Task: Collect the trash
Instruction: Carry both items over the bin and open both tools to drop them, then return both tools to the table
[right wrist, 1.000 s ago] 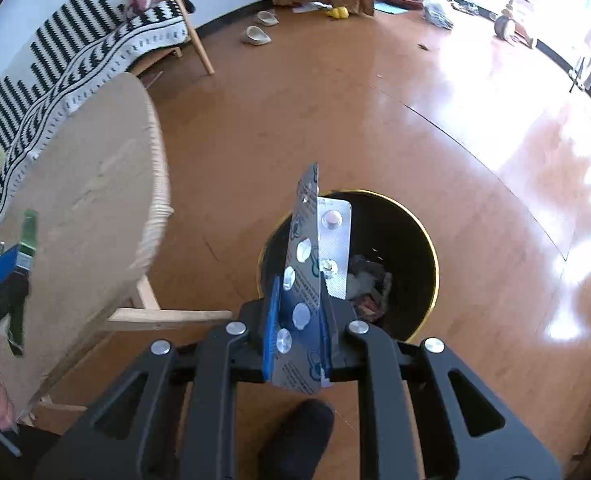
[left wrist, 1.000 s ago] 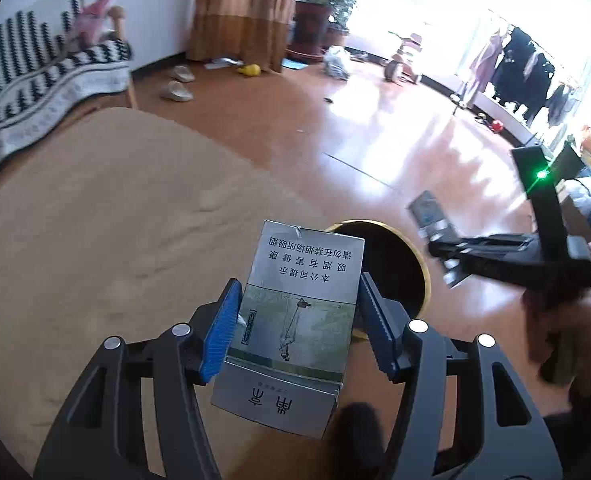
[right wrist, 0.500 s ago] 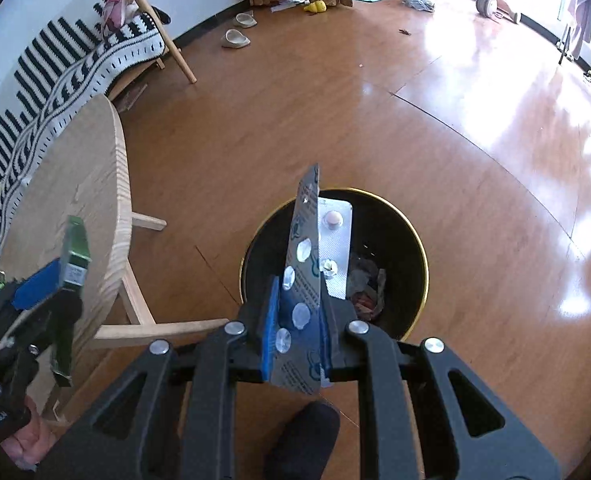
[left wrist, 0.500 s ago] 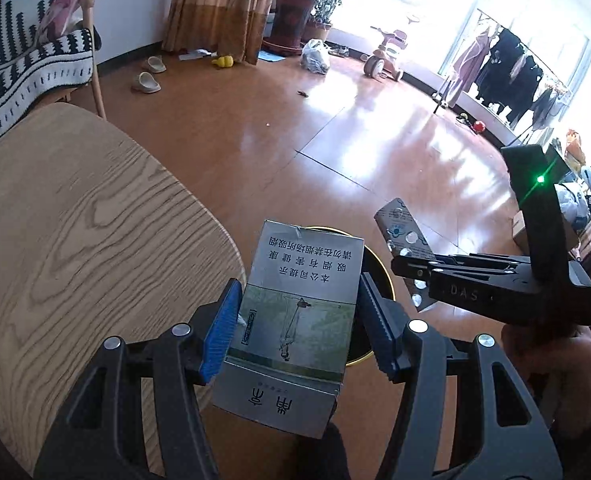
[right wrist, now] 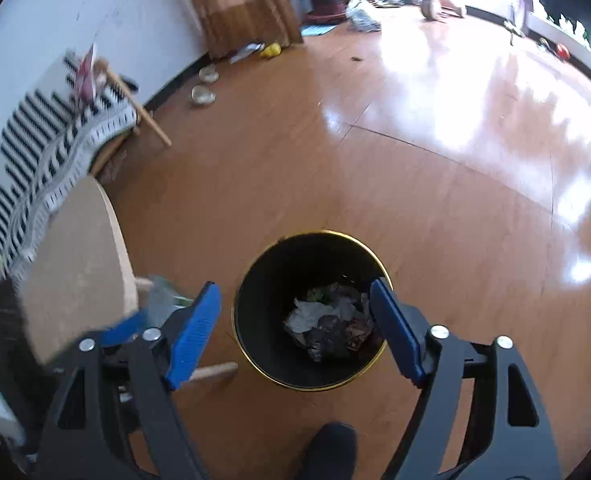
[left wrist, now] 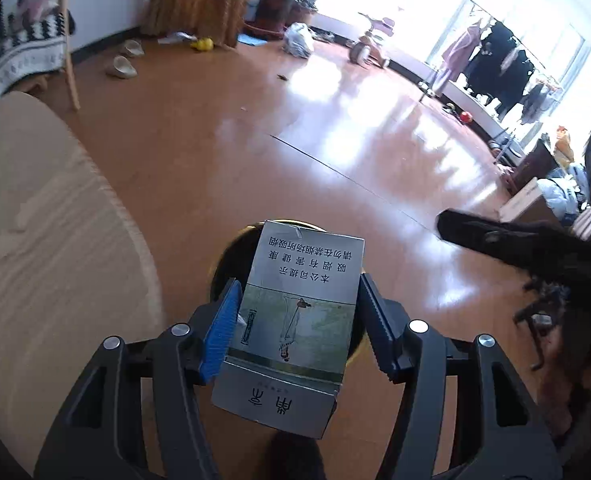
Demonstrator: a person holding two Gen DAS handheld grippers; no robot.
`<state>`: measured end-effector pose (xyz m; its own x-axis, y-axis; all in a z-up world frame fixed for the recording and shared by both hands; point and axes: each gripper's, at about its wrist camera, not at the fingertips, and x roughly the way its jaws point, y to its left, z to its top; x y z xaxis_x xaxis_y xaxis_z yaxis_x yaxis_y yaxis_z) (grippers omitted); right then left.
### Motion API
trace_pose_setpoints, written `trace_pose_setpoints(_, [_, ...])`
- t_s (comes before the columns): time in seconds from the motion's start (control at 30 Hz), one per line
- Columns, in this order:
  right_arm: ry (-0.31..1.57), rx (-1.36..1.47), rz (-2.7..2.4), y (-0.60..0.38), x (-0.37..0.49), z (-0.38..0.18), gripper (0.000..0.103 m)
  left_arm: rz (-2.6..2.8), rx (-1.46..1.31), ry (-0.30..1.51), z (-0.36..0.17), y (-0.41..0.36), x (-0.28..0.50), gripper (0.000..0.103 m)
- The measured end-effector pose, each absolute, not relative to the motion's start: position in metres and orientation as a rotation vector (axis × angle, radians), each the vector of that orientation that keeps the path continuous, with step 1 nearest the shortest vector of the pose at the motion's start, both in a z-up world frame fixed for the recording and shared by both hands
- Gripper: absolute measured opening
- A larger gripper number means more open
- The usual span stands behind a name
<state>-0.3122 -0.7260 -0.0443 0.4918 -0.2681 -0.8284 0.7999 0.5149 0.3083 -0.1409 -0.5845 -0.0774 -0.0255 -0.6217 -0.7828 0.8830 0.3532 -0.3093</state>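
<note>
My left gripper (left wrist: pixel 299 320) is shut on a grey cigarette pack (left wrist: pixel 295 320) with Chinese print, held above the black bin (left wrist: pixel 225 258), whose gold rim peeks out behind the pack. My right gripper (right wrist: pixel 295 320) is open and empty, directly over the same black gold-rimmed bin (right wrist: pixel 271 276), which holds crumpled trash (right wrist: pixel 327 320). The right gripper's dark body (left wrist: pixel 515 240) shows at the right of the left wrist view. The left gripper and its pack (right wrist: pixel 163 300) show blurred at the left of the right wrist view.
A round wooden table (left wrist: pixel 47 240) stands left of the bin, also in the right wrist view (right wrist: pixel 79 264). A striped blanket on a chair (right wrist: pixel 47 160) lies by the wall. Slippers (left wrist: pixel 121 66), a tricycle (left wrist: pixel 369 40) and a clothes rack (left wrist: pixel 495 64) stand far off on the wooden floor.
My right gripper has opened and the blister packs it held are gone from its jaws. My left gripper still holds the cigarette pack and has moved over the bin.
</note>
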Motion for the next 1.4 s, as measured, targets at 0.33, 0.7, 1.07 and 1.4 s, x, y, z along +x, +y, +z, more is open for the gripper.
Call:
trace_pose_setpoints(0.33, [0.719, 0.8, -0.753, -0.723, -0.331, -0.021, 0.081, -1.227, 0.343, 1.051, -0.083, -0.614, -0.15, 0.085])
trace_pose_setpoints(0.7, [0.774, 0.682, -0.572, -0.652, -0.227, -0.003, 0.085, -1.017, 0.318, 0.929, -0.019, -0.471, -0.052, 0.094])
trace_pose_setpoints(1.07, [0.901, 0.448, -0.099, -0.438, -0.018, 0.002, 0.085, -0.479, 0.124, 0.849, 0.011, -0.182, 0.127, 0.094])
trace_pose_setpoints(1.4, [1.017, 0.253, 0.063, -0.324, 0.047, -0.033, 0.085, -0.231, 0.034, 0.915, -0.025, -0.064, 0.236, 0.093])
